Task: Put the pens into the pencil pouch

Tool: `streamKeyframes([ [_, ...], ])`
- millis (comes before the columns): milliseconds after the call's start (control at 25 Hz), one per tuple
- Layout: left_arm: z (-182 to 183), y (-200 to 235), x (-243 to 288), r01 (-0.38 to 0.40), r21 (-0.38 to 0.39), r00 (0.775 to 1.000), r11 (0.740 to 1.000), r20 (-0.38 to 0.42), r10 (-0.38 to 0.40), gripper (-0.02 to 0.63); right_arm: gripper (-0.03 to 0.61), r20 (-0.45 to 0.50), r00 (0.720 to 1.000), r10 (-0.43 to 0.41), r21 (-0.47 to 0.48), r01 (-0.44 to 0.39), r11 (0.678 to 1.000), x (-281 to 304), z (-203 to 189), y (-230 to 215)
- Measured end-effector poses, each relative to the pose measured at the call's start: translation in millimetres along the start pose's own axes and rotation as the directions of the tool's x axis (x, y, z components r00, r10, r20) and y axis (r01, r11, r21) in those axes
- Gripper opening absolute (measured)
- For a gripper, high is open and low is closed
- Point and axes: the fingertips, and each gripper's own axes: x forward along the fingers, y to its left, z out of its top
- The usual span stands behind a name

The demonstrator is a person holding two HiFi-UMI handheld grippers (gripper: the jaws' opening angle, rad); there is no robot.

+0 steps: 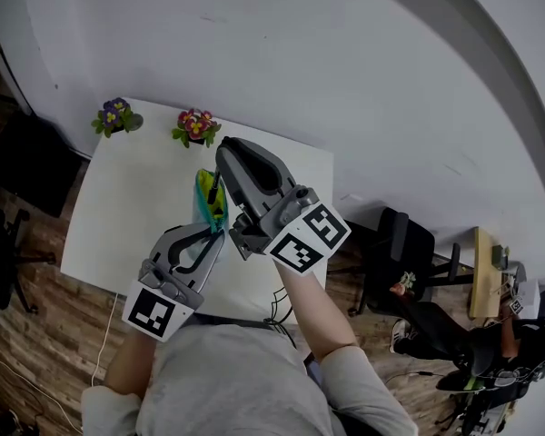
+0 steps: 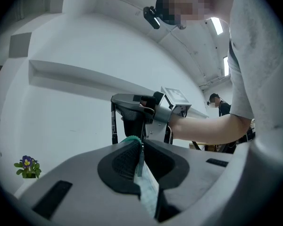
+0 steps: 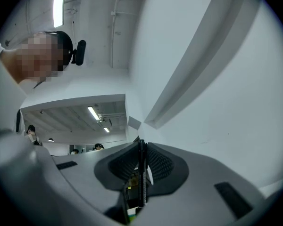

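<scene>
Over a white tabletop (image 1: 118, 216) bearing two flower pots (image 1: 196, 127) near the curved white wall (image 1: 345, 62), the left tongs (image 1: 216, 232) pinch the teal pencil pouch (image 1: 209, 203) by its edge. The right tongs (image 1: 220, 169) clamp a black pen (image 1: 213, 189) hanging at the pouch's open top. Wooden floor (image 1: 36, 334) surrounds the tabletop.

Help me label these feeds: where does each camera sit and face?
Head view: head-mounted, steeply down at table, forearms, left claw, right claw.
Left gripper view: on left claw, level toward wall; jaws pinch pouch.
Right gripper view: on right claw, tilted up at wall; jaws pinch pen.
Shared: head and left views both show right claw's pen.
</scene>
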Motion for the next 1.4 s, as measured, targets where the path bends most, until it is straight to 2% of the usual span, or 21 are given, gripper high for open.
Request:
streamKeyframes([
  [240,3,5,-3,-0.017,-0.005,1.0,1.0,0.017,0.017,0.051,0.072,-0.049,0.998,0.029,0.028,-0.027,0.999,0,-16,5],
  [520,9,13,-3,-0.035,-0.003,0.999,0.999,0.025,0.035,0.051,0.074,-0.096,0.993,0.069,0.008,-0.069,0.998,-1,-23,12],
  [680,9,19,-4,-0.046,-0.002,0.999,0.999,0.028,0.046,0.051,0.074,-0.103,0.993,0.062,-0.004,-0.063,0.998,-1,-25,10],
  [800,10,21,-4,-0.051,0.003,0.998,0.999,0.027,0.051,0.051,0.066,-0.118,0.993,0.029,-0.037,-0.034,0.999,-4,-28,5],
  [920,11,23,-3,-0.06,0.004,0.998,0.998,0.025,0.06,0.051,0.044,-0.154,0.988,-0.032,-0.123,0.013,0.992,-11,-33,-1],
  [1120,12,30,1,-0.069,0.014,0.997,0.998,0.024,0.068,0.051,0.041,-0.182,0.972,-0.149,-0.251,0.1,0.963,-29,-36,-15],
  [1400,16,35,8,-0.072,0.023,0.997,0.997,0.023,0.072,0.051,0.041,-0.165,0.951,-0.262,-0.331,0.198,0.923,-61,-27,-26],
])
